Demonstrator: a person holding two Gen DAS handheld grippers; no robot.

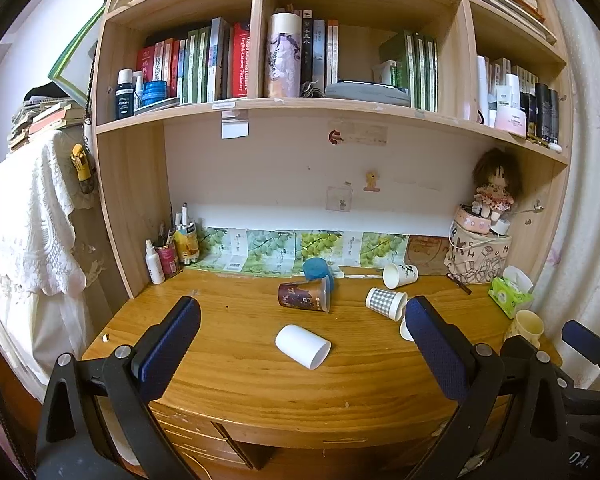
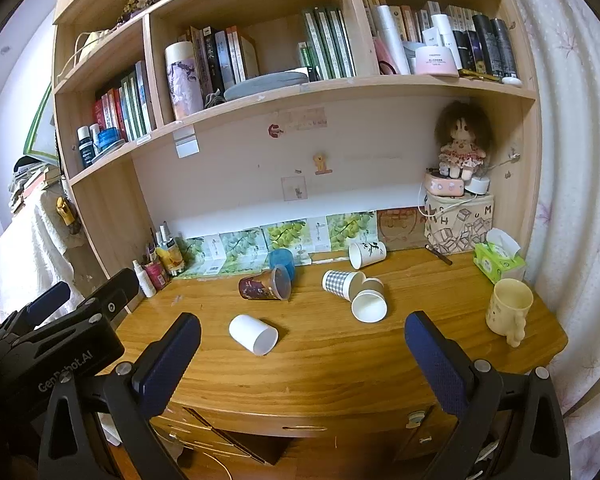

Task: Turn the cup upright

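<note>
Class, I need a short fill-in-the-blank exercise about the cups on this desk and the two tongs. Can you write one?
1. The plain white cup lies on its ____.
2. The yellow mug stands ____ near the desk's right edge.
3. The checked cup lies ____ the blue cup.
4. Both the left tongs and right tongs are ____.

Missing words: side; upright; right of; open

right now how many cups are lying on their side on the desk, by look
plain white: 2
checked: 1
dark printed: 1
blue: 1
white with leaf print: 1
total: 6 on their side
the yellow mug stands upright, not counted
</note>
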